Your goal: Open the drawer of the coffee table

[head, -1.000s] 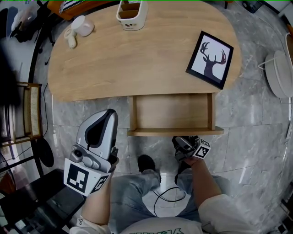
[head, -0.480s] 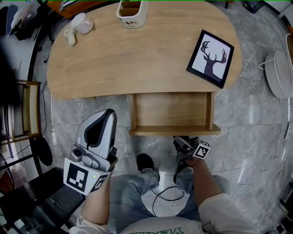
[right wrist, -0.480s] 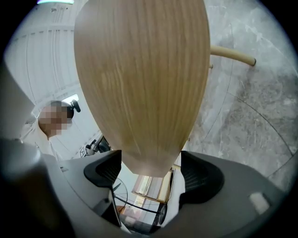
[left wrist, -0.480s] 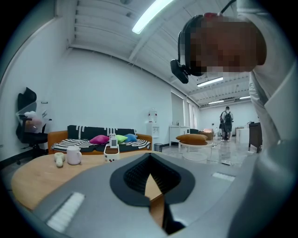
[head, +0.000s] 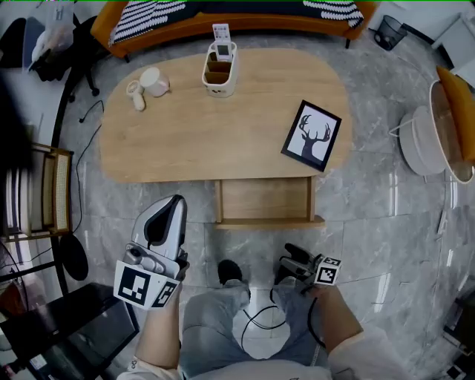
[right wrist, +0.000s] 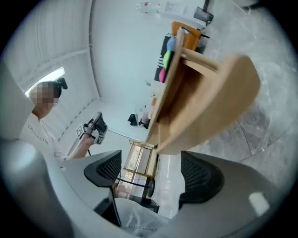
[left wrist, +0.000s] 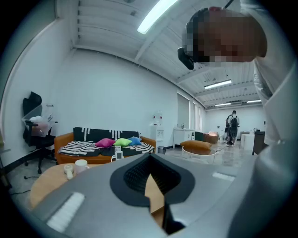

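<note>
The oval wooden coffee table (head: pixel 185 141) stands ahead of me, and its drawer (head: pixel 263 199) is pulled out toward me with a bare wooden bottom. In the head view my right gripper (head: pixel 292 254) hangs open over the floor, a short way in front of the drawer's front board (head: pixel 267 222) and clear of it. Seen from the right gripper view, the right gripper (right wrist: pixel 153 172) has nothing between its pads, and the table (right wrist: pixel 209 102) appears tilted beyond them. My left gripper (head: pixel 169 211) is shut and empty, left of the drawer. In its own view the left gripper (left wrist: pixel 150 158) points over the table (left wrist: pixel 44 183).
On the table are a framed deer picture (head: pixel 312 136), a white holder (head: pixel 220 74) and a mug (head: pixel 154 82). An orange sofa (head: pixel 223 18) runs behind it. A round white side table (head: pixel 430 141) stands at the right, a cane chair (head: pixel 44 189) at the left. My shoe (head: pixel 228 271) is on the floor below the drawer.
The view has pulled back and up, so the table looks smaller. Both grippers have risen; the right one has drawn away from the drawer front. The drawer stays out.
</note>
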The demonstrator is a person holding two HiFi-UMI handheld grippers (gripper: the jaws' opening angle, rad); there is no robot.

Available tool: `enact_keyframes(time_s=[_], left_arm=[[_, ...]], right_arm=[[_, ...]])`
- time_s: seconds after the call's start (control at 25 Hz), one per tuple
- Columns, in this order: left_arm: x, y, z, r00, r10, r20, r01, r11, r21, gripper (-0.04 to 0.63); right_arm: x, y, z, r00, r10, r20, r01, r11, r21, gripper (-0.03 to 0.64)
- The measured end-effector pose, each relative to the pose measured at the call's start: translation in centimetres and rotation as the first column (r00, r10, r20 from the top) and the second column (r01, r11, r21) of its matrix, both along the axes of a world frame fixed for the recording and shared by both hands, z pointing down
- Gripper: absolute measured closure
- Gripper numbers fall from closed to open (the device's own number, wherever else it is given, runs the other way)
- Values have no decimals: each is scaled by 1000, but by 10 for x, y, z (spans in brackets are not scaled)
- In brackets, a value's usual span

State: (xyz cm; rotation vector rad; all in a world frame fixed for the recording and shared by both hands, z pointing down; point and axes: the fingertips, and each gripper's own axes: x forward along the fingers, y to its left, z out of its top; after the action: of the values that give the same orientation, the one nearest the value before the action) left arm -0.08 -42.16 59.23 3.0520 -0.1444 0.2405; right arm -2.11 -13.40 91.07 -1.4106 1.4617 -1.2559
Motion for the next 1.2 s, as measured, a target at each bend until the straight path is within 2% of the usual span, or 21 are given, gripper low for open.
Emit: enact_keyframes(time_s=[0.08,0.16,0.28,0.44,0.56,0.68,0.76,0.84,0.88,0.96,1.2], left_arm=[[-1,1,-32,1000,-5,15,5,1000,-15,597],[1,4,-69,1000,2,24,-2,1000,-27,597],[9,8,-133,1000,7,0,-7,999,-40,597],[26,10,-222,997,15,-69,-16,1000,-17,597],[25,14,-288,994,28,-105,-29,1000,-7,597],[38,13,-355,981,33,-189,-27,999,35,597],[41,18,-389,974,36,-222,-25,998,51,597],[41,25,-413,970,40,-240,-27,998,57,597],[39,28,-421,969,43,-245,-29,998,59,597],[36,33,-433,967,47,-249,-32,997,64,597],[31,27,-439,971,22,-237,-6,998,66,597]], right_arm=[[15,8,-69,994,-31,-106,32,999,13,218],[38,7,-149,969,-46,-244,53,998,23,218],[90,-16,-277,889,-8,-457,38,998,55,219],[158,-57,-443,702,93,-706,-21,994,109,222],[178,-73,-556,555,176,-813,-98,984,146,239],[200,-88,-654,379,235,-895,-143,970,195,271],[205,-87,-696,276,228,-934,-183,966,181,337],[203,-83,-725,202,212,-956,-215,962,168,404],[200,-80,-737,177,209,-962,-226,960,167,431],[198,-74,-752,152,209,-966,-247,955,167,492],[212,-45,-760,162,218,-962,-330,931,156,589]])
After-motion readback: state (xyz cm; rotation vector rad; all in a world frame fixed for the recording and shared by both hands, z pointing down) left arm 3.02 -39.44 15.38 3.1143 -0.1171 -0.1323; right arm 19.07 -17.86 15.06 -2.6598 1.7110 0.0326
